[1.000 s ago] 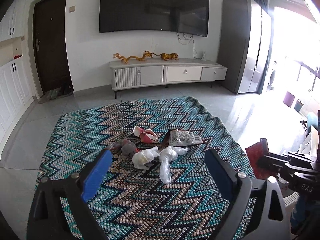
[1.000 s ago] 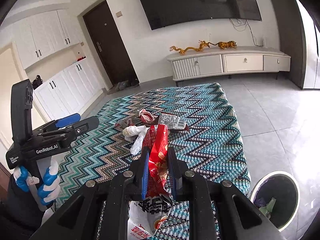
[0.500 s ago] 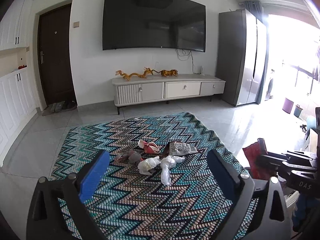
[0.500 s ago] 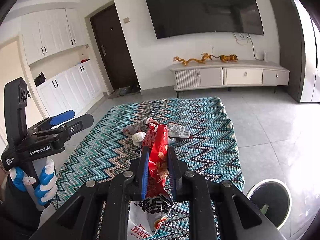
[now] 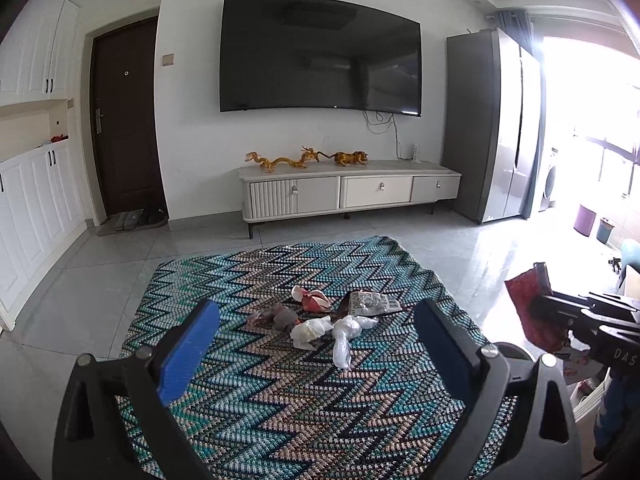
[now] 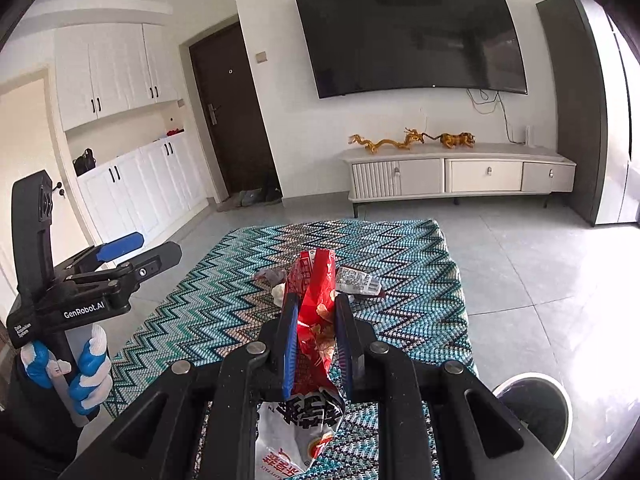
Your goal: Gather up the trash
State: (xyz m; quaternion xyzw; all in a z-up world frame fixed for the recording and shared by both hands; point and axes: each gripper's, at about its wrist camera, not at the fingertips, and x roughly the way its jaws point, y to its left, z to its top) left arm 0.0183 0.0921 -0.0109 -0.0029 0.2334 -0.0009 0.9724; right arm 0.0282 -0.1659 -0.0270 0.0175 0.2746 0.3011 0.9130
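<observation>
A living room with a wall-mounted TV (image 5: 320,56) held a zigzag rug (image 5: 280,408) on grey tile. The left gripper (image 5: 316,344) hovered above it, jaws wide apart, empty. The right gripper (image 6: 316,340) was clamped on a red snack bag (image 6: 312,320) — near the bin (image 6: 536,408). Remaining trash (image 5: 328,316) lay clustered mid-rug — wrappers and white plastic.
</observation>
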